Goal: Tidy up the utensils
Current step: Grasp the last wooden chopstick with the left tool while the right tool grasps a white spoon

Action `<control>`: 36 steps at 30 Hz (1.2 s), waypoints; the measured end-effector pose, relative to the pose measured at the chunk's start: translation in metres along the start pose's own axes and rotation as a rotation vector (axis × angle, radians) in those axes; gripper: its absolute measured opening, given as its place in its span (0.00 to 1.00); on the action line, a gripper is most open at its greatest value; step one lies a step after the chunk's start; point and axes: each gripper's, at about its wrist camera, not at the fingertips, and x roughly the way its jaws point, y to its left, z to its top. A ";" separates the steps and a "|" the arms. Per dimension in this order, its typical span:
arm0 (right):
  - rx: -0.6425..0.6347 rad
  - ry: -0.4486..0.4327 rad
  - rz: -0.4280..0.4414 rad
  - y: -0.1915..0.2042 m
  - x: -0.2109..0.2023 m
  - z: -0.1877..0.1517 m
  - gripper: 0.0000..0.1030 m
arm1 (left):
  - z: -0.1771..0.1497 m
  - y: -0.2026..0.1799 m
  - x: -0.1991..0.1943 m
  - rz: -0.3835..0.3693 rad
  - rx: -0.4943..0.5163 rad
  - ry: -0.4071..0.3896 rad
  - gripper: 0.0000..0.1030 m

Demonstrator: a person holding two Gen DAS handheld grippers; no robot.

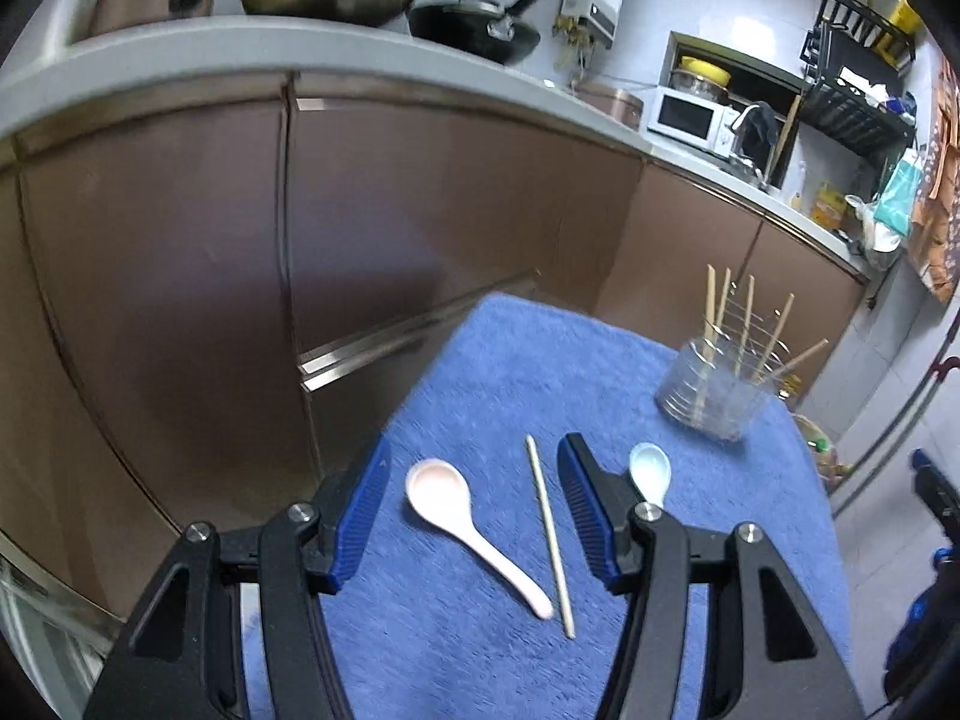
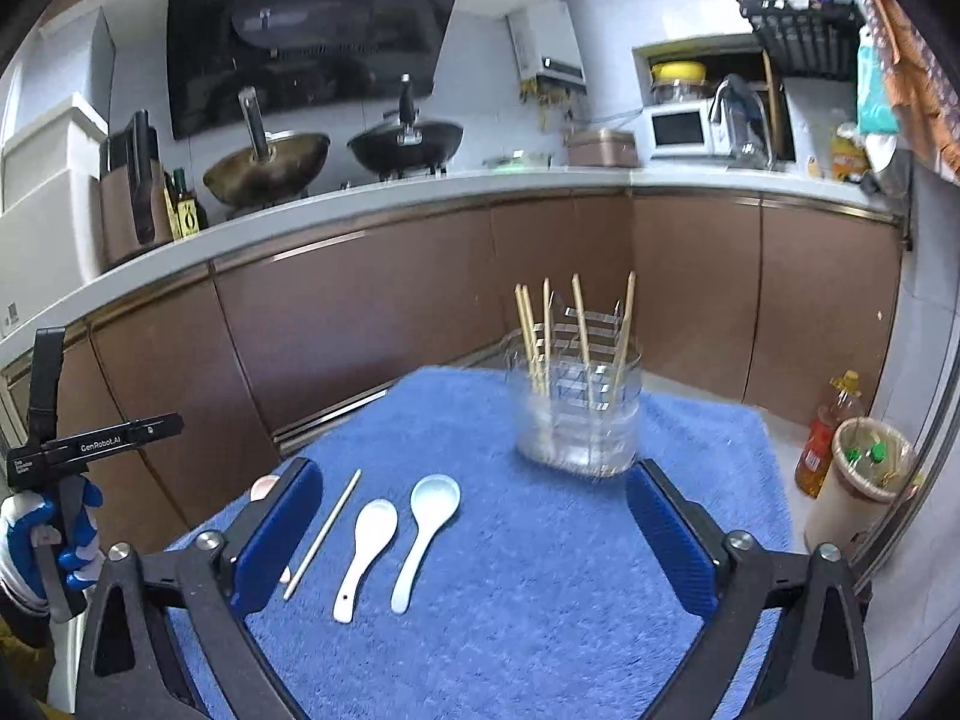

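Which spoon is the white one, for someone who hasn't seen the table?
Start at the blue towel covering the table. Near its front edge a loose chopstick and spoons lie side by side. The white spoon is directly right of the chopstick, between it and the pale blue spoon, and is the shorter of those two.

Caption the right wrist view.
Open right claw over three spoons and a chopstick on a blue towel.

Three spoons [image 2: 367,552], one chopstick [image 2: 324,531] flat on towel [image 2: 540,630]
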 end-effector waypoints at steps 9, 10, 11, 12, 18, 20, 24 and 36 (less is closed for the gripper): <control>0.055 0.169 0.112 -0.005 0.050 -0.017 0.62 | -0.015 -0.014 0.057 -0.184 -0.042 0.189 0.54; 0.055 0.187 0.128 -0.003 0.055 -0.018 0.59 | -0.014 -0.015 0.062 -0.187 -0.041 0.202 0.54; 0.058 0.216 0.160 -0.001 0.064 -0.021 0.58 | -0.013 -0.017 0.069 -0.183 -0.037 0.216 0.54; 0.065 0.245 0.194 0.002 0.073 -0.023 0.54 | -0.011 -0.021 0.080 -0.170 -0.023 0.243 0.53; 0.050 0.394 0.301 0.025 0.135 -0.027 0.38 | 0.000 -0.036 0.140 -0.208 -0.011 0.414 0.45; 0.029 0.441 0.310 0.033 0.155 -0.027 0.35 | 0.002 -0.042 0.157 -0.199 -0.007 0.454 0.42; 0.002 0.540 0.320 0.044 0.194 -0.034 0.31 | 0.004 -0.049 0.193 -0.165 -0.007 0.529 0.34; 0.036 0.682 0.369 0.040 0.251 -0.044 0.29 | 0.004 -0.052 0.238 -0.112 0.018 0.641 0.27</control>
